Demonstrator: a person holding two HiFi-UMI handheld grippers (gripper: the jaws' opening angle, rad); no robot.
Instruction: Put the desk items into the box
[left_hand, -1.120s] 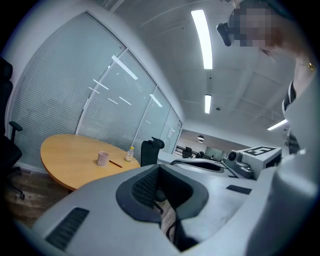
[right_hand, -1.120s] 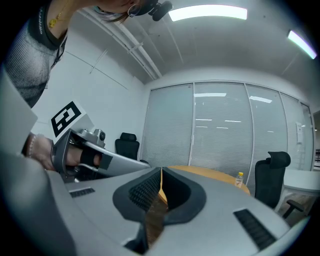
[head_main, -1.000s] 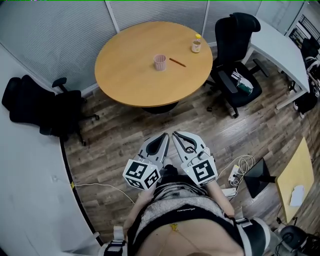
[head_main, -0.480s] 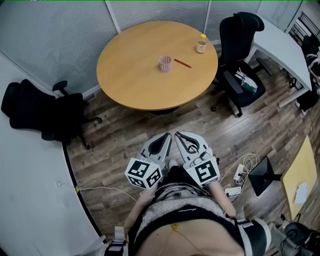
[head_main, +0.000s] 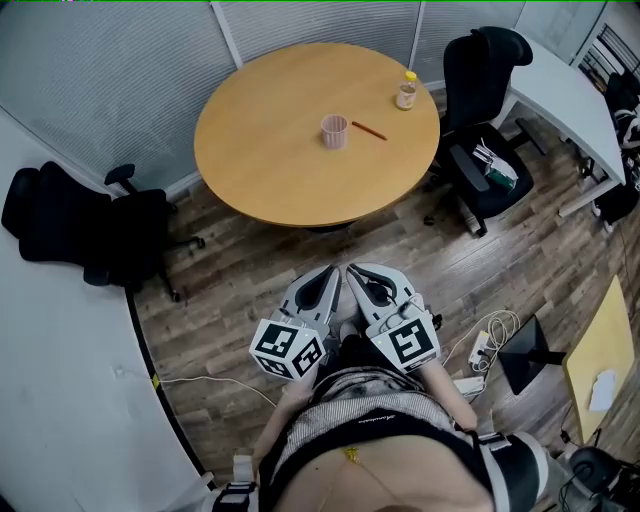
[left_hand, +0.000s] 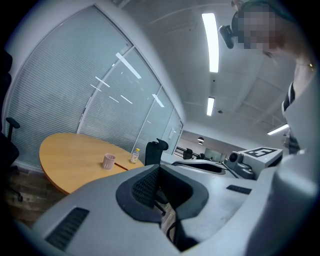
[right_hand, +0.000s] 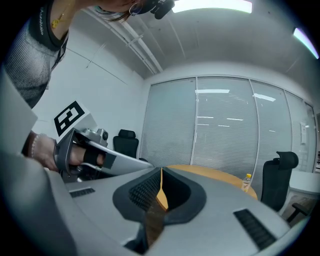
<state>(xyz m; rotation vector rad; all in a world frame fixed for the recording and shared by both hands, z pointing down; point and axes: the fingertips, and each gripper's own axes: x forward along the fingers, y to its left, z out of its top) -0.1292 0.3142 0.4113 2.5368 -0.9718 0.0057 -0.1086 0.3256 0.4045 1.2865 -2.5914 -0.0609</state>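
Observation:
A round wooden table (head_main: 280, 160) stands ahead of me. On it are a pink cup (head_main: 334, 130), a thin reddish pencil (head_main: 369, 130) just right of the cup, and a small yellow-capped bottle (head_main: 406, 92) near the far right rim. My left gripper (head_main: 330, 271) and right gripper (head_main: 353, 269) are held side by side over the wooden floor, well short of the table. Both are shut with nothing between the jaws. The left gripper view shows the cup (left_hand: 109, 161) and bottle (left_hand: 134, 156) far off. The bottle (right_hand: 246, 182) also appears in the right gripper view.
A black office chair (head_main: 85, 225) stands left of the table and another (head_main: 485, 120) at its right. A white desk (head_main: 565, 95) is at the far right. Cables and a power strip (head_main: 482, 349) lie on the floor at my right, by a black stand (head_main: 525, 355).
In the head view the table and its items have slid slightly right and down. Both grippers stay shut, side by side, in the same pose.

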